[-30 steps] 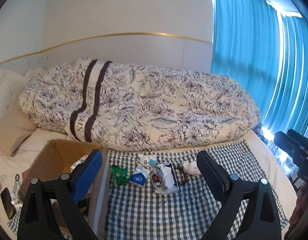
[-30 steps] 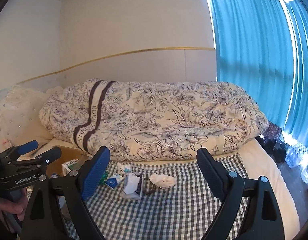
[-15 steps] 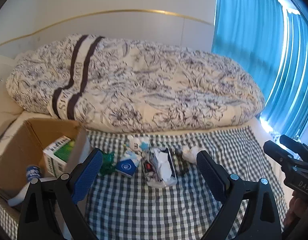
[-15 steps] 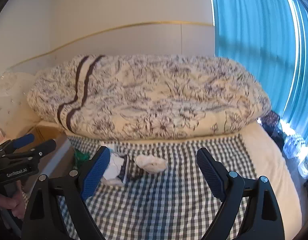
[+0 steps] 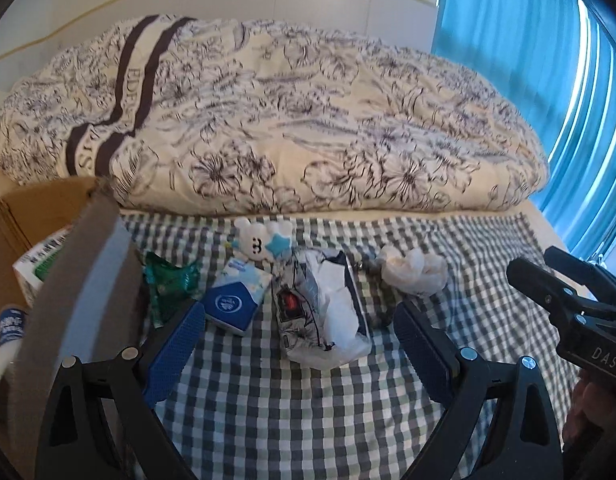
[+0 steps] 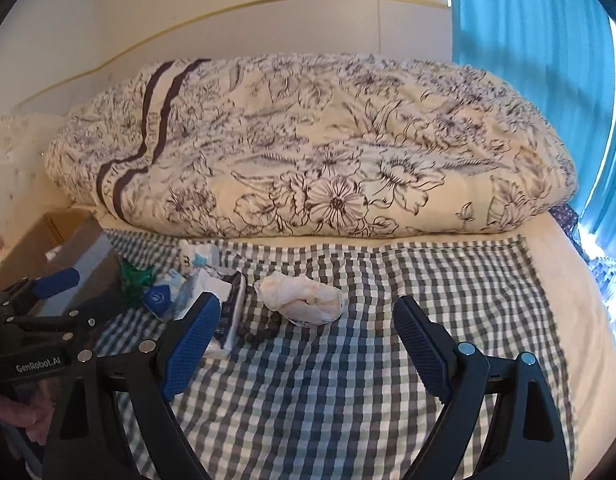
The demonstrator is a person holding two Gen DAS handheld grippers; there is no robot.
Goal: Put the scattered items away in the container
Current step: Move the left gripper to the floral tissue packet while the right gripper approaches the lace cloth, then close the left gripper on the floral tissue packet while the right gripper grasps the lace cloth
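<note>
Both grippers, left gripper [image 5: 300, 336] and right gripper [image 6: 308, 332], have dropped closer to the checked green-and-white blanket [image 5: 308, 400], jaws apart and empty. The brown cardboard box [image 5: 32, 216] waits at the left.

Two tongs are in view, the left tongs [image 5: 300, 332] and the right tongs [image 6: 308, 328], each with two blue-padded fingers standing wide apart and nothing between them

Ahead of the left tongs:
- one white bear toy [image 5: 260, 242]
- one blue-and-white packet [image 5: 236, 300]
- one green wrapper [image 5: 168, 280]
- one clear bag of papers [image 5: 327, 312]

Ahead of the right tongs:
- one crumpled white wad [image 6: 300, 298]
- one string of dark beads [image 6: 264, 330]

To the left of the left tongs: one cardboard box [image 5: 88, 272], holding one green-and-white carton [image 5: 36, 264] and one small white bottle [image 5: 8, 332]

Beyond both: one floral quilt [image 5: 268, 120], one checked cloth [image 6: 347, 380]
</note>
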